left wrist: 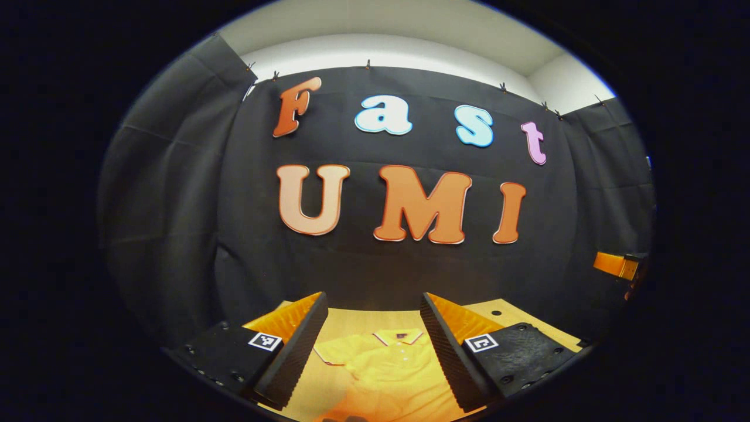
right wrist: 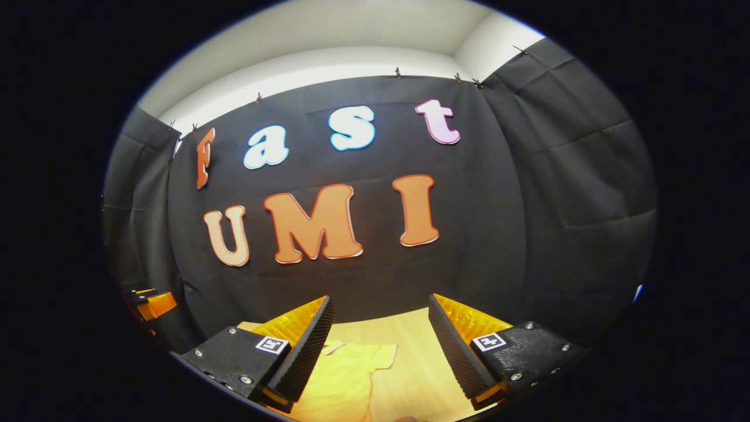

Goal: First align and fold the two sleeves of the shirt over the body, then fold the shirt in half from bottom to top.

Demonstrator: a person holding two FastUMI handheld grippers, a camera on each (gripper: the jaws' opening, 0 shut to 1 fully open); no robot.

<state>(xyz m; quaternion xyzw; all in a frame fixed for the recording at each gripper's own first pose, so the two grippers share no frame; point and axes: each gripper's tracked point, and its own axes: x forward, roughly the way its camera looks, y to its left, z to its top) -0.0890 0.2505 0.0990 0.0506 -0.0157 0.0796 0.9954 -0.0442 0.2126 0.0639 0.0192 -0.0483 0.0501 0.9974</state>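
A yellow polo shirt point(left wrist: 389, 366) lies flat on the wooden table point(left wrist: 351, 319), collar toward the back wall. My left gripper point(left wrist: 372, 305) hangs open above it, with the collar and chest seen between its fingers. In the right gripper view, one short sleeve of the shirt point(right wrist: 351, 366) spreads out on the table point(right wrist: 410, 351). My right gripper point(right wrist: 381, 308) is open above that sleeve and holds nothing. The shirt's lower part is hidden below both views.
The black cloth wall stands just behind the table's far edge. The other gripper point(left wrist: 618, 265) shows far right in the left gripper view, and the other gripper point(right wrist: 153, 305) shows far left in the right gripper view.
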